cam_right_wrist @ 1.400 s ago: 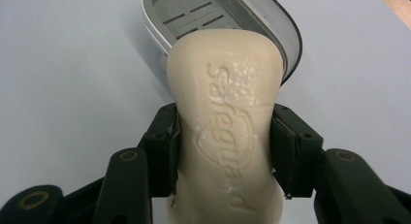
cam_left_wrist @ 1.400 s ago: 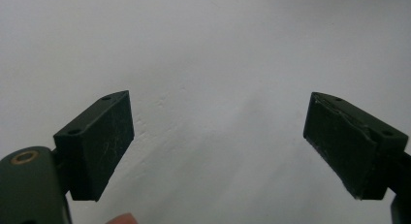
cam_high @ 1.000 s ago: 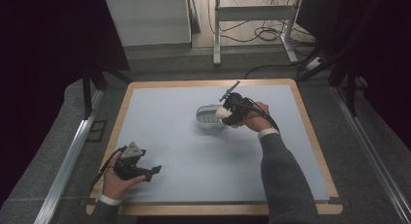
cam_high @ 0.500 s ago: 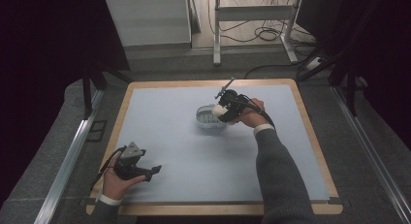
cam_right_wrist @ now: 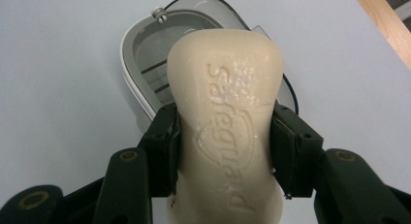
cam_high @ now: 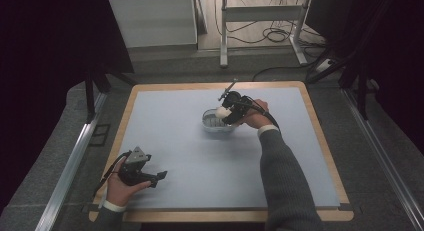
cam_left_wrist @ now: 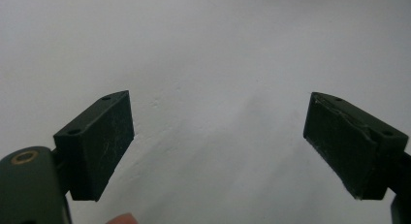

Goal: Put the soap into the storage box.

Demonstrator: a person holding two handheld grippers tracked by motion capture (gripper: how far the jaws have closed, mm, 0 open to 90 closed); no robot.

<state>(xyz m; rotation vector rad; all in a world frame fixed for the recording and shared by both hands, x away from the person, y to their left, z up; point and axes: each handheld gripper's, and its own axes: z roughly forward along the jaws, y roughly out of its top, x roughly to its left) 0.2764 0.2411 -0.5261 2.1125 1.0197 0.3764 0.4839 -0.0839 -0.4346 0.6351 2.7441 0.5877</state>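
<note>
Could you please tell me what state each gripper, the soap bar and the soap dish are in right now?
Left gripper: open, jaws wide apart, nothing between them, low over the mat.
Right gripper: shut on the soap bar, one jaw on each side.
Soap bar: held above the soap dish, embossed face toward the camera.
Soap dish: on the blue-grey mat, nothing lying in the visible part.

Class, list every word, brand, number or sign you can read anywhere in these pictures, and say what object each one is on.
"Safeguard", embossed along the face of the cream soap bar held between the jaws of the right gripper, above the soap dish.
A shield-shaped emblem is pressed in behind the word; it holds no letters that I can read.
No other text can be read: none on the soap dish, the blue mat or the left gripper.
</note>
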